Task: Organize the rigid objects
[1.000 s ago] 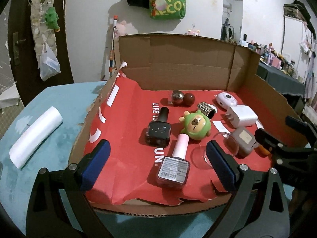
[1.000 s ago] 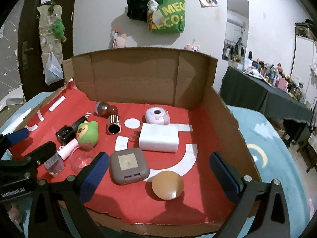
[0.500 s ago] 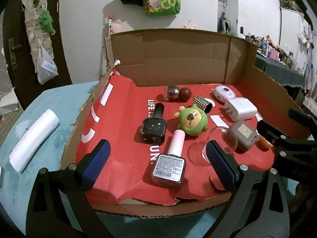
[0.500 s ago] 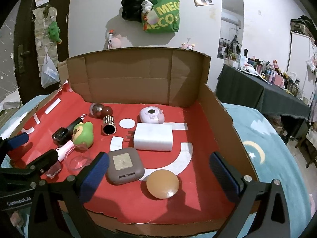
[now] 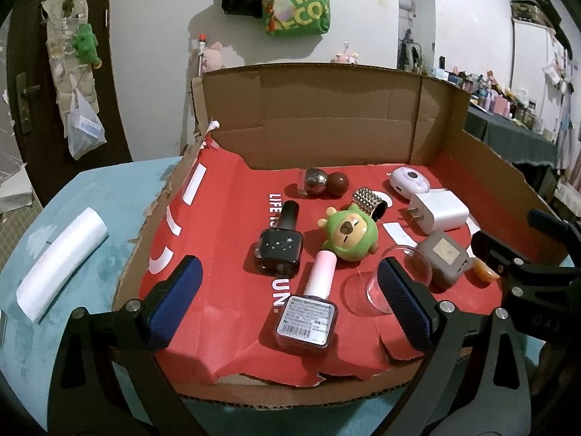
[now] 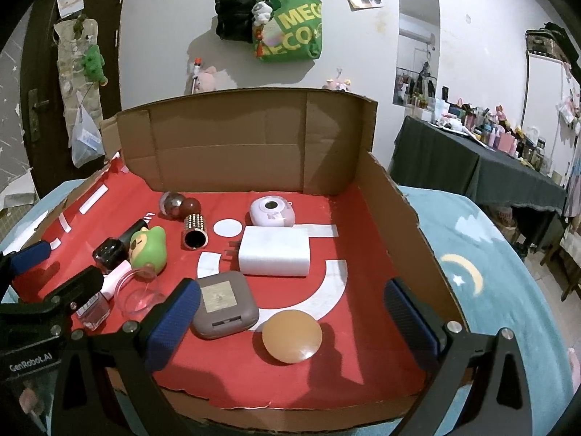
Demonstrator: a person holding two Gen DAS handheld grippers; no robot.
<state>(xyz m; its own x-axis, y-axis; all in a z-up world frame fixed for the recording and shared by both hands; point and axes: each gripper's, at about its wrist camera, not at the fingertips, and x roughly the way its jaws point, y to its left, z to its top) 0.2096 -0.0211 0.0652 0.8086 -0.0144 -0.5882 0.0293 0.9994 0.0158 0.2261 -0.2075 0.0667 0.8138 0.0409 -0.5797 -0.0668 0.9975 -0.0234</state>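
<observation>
Orange disc half hidden behind brown case; both tongs wide, empty.

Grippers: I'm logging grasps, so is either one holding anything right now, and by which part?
Nothing is held. The left gripper and right gripper are both open, hovering at the near edge of the cardboard box.

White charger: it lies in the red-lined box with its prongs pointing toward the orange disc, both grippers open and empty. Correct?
Not quite. In the right wrist view the white charger's prongs point toward the studded tube, not the orange disc. The rest holds.
</observation>
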